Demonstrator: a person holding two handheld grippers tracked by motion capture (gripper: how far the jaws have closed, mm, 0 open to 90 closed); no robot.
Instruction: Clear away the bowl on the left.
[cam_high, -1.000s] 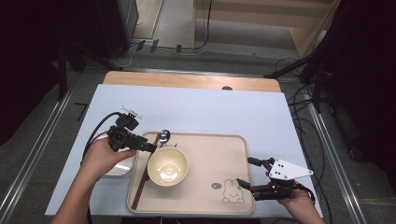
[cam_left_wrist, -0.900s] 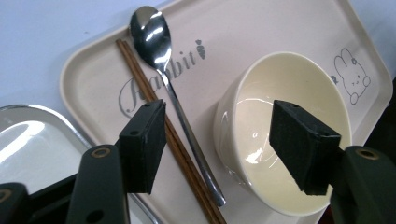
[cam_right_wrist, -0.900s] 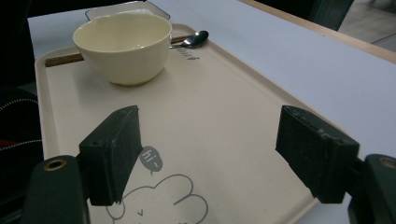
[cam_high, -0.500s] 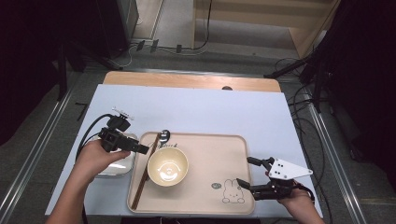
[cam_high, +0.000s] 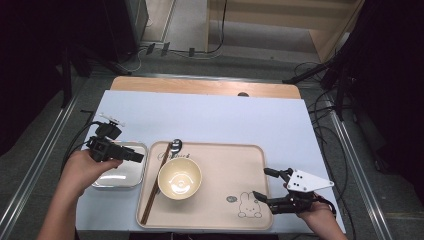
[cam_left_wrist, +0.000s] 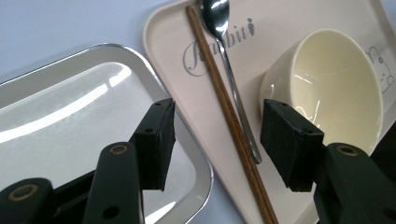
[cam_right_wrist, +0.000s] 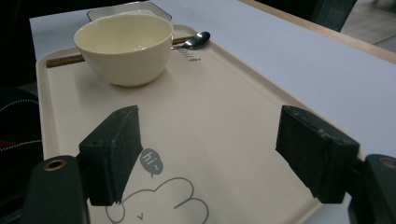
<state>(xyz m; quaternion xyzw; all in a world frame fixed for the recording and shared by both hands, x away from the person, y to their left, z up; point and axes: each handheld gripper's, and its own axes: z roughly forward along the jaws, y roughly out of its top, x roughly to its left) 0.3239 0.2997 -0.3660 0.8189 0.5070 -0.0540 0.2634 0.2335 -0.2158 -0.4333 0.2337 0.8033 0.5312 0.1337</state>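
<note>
Over the near-left part of the counter (cam_high: 210, 117), the left gripper (cam_high: 136, 157) hangs above a steel tray (cam_high: 120, 172), pointing toward the beige serving tray (cam_high: 225, 165). Its jaws have just been closing somewhat but are spread with nothing between them. Seen past them in the left gripper view: chopsticks (cam_left_wrist: 229, 116) and a spoon (cam_left_wrist: 229, 51) lying side by side along the serving tray's left edge, with a cream bowl (cam_left_wrist: 327, 88) just beside them. The right gripper (cam_high: 264, 184) hovers at the serving tray's near-right corner, jaws spread wide and empty.

Risks, as judged:
- Chopsticks and spoon lie touching or nearly so. A pinch aimed at one could catch both, or nudge the other against the bowl.
- Both utensils lie flat and thin on the tray floor. The jaws may scrape the tray or slip off a rounded handle.
- The bowl sits close. A jaw swinging in from the left could bump its wall and slide it.
- The steel tray's rim lies right under the left gripper. A low pass could knock it.

Writing: grey script near the spoon, partly covered, reads roughly "…bbit", probably "Rabbit", with a small carrot mark. By the rabbit drawing (cam_right_wrist: 159, 205), a speech bubble (cam_right_wrist: 152, 163) reads "hi~".
</note>
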